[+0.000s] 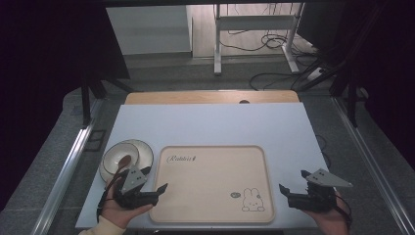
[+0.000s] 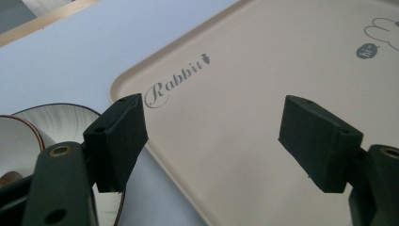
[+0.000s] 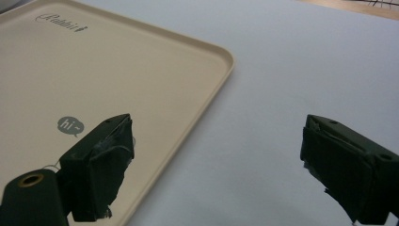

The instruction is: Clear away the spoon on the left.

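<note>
- Left gripper [image 1: 163, 187] sits at seven o'clock of the tray [image 1: 210, 152], jaws wide and empty; bowl [image 1: 121, 155] and spoon [image 1: 119, 171] wait at its eleven, within easy reach.
- Left gripper view: jaws straddle the tray's corner, gripping nothing.
- Right gripper [image 3: 214, 165] gapes empty over the tray's edge, seemingly parked at four o'clock.

In the high view, the left gripper [image 1: 157, 188] covers the near rim of the white brown-edged ceramic plate [image 1: 144, 149] and the handle end of the brown wooden spoon [image 1: 122, 164]. The bottom edge cuts off both forearms. In the left gripper view, the beige plastic rabbit-print tray [image 2: 244, 117] runs past the frame, its rabbit drawing truncated at the top right corner.
</note>
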`<state>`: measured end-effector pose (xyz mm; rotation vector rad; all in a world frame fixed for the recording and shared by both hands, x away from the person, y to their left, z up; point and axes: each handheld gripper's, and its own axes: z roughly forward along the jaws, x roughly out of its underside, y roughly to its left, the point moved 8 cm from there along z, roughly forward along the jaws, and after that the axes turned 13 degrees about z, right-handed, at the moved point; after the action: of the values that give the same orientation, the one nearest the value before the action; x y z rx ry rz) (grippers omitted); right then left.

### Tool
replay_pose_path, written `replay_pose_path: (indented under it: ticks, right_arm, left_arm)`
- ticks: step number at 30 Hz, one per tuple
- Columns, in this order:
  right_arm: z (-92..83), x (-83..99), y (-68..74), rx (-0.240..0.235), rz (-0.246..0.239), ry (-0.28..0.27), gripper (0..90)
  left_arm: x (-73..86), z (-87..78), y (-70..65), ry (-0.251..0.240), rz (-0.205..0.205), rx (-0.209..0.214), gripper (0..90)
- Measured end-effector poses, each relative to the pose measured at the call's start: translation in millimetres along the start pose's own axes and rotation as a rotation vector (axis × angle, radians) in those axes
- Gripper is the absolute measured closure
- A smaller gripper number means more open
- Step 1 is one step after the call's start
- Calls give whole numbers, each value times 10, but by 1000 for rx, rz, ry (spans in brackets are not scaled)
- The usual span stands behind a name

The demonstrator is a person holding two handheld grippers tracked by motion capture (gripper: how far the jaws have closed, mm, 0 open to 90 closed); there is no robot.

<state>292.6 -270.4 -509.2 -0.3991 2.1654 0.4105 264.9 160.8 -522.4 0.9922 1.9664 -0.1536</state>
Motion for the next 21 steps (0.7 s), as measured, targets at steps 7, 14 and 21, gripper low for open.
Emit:
replay_pose_path:
  ticks: [7, 14, 21]
  right_arm:
    - [-48, 6, 5, -19, -8, 2, 117]
    - [-29, -20, 84, -23, -30, 5, 125]
    - [38, -10, 82, -37, -31, 24, 133]
  left_arm:
    - [9, 5, -29, 9, 21, 0, 239]
    - [25, -38, -36, -3, 16, 0, 238]
    - [21, -52, -48, 8, 24, -4, 238]
